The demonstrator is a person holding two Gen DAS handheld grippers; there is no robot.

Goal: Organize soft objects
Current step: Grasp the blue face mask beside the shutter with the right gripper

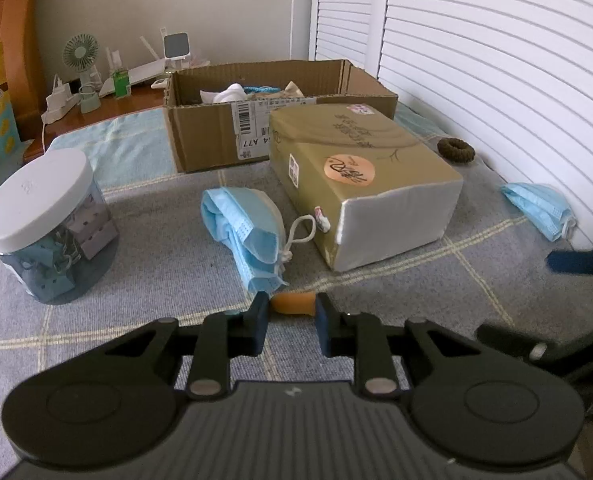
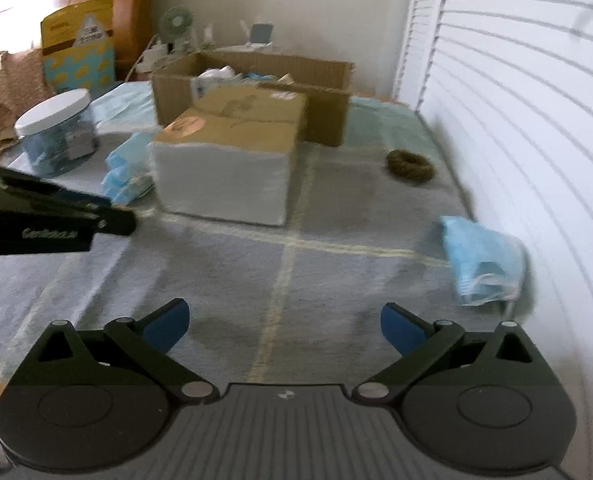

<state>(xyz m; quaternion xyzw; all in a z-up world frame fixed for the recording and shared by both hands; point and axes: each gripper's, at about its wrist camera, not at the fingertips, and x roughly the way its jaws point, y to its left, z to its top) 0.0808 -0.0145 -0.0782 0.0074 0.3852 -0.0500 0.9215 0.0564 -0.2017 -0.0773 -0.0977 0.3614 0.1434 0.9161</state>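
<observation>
From the left wrist view, the left gripper (image 1: 290, 312) sits low at bottom centre, its jaws narrowed around a small orange object (image 1: 292, 303); whether they truly pinch it I cannot tell. It hovers over a grey checked bedspread (image 1: 136, 320). Just above it lies a crumpled blue face mask (image 1: 242, 226), touching the gold-wrapped box (image 1: 360, 176) at centre. Behind that stands an open cardboard box (image 1: 224, 120). A white-lidded jar (image 1: 44, 224) sits at left, a brown hair scrunchie (image 1: 455, 150) at right, and a second blue mask (image 1: 540, 208) lies against the white louvred doors (image 1: 496, 60). A green desk fan (image 1: 81, 54) stands on a wooden ledge, upper left.

From the right wrist view, which is blurred, the right gripper (image 2: 284, 326) has its jaws spread wide, holding nothing, over the bedspread. The second mask is at right, the scrunchie above it, the gold-wrapped box at centre.
</observation>
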